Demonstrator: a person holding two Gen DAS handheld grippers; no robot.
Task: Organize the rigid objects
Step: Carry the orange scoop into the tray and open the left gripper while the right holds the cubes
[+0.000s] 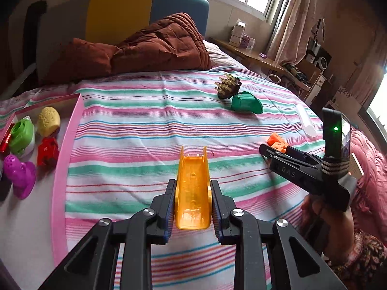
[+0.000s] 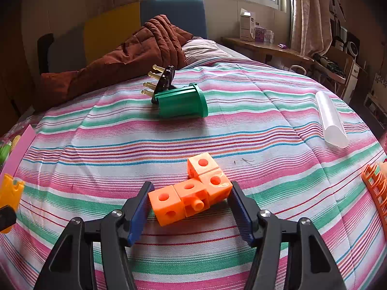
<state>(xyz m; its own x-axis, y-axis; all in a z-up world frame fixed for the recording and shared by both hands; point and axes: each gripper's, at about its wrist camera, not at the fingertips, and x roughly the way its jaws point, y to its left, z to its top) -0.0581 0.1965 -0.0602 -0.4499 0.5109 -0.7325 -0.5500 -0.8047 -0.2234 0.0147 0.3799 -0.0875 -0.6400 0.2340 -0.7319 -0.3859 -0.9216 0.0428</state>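
Striped bedding (image 1: 135, 130) covers the bed, soft and uneven — a poor base, so pieces may tip or roll. The left gripper (image 1: 193, 200) is clamped on a translucent yellow-orange channel piece (image 1: 192, 183), gripped only along its thin side walls; it could pivot or slip before reaching the pink-rimmed tray (image 1: 72, 130) of toys at left. The right gripper (image 2: 189, 205) stands open around the orange cube block cluster (image 2: 191, 193), pads apart from it — closing on its staggered ends may twist it askew. It is glossy, holed, four cubes joined.
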